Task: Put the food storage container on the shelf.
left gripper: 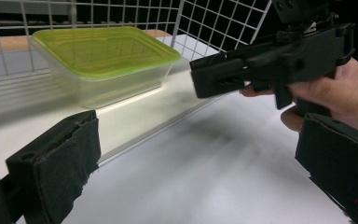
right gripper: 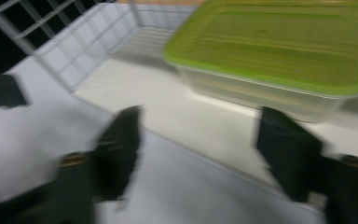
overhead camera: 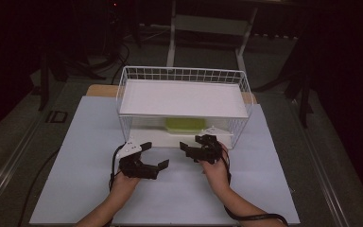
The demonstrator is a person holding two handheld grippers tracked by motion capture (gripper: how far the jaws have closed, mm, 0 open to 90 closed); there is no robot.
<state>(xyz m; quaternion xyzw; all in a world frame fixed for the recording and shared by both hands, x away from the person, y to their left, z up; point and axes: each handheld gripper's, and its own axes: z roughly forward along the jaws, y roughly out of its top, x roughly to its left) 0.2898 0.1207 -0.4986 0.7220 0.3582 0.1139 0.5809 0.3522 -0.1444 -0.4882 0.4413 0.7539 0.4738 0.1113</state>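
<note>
A clear plastic container with a green lid [overhead camera: 185, 125] [left gripper: 105, 56] [right gripper: 279, 51] sits on the lower white shelf [overhead camera: 170, 138] of a white wire rack [overhead camera: 132, 75]. My left gripper [overhead camera: 155, 155] [left gripper: 198, 172] is open over the white table cover, just in front of the shelf's left part, with nothing between its fingers. At the shelf's front edge my right gripper [overhead camera: 192, 144] [right gripper: 205, 154] is also open, and it faces the container a short way off. The left gripper view has the right gripper [left gripper: 270, 60] and the hand holding it at the upper right. The right gripper view is blurred.
The rack has an upper white shelf [overhead camera: 182, 97] covering the lower one, and wire mesh walls [left gripper: 223, 23] at the sides and back. A white cover [overhead camera: 75, 179] spreads over the table. Dark floor and a white frame [overhead camera: 208, 23] lie beyond.
</note>
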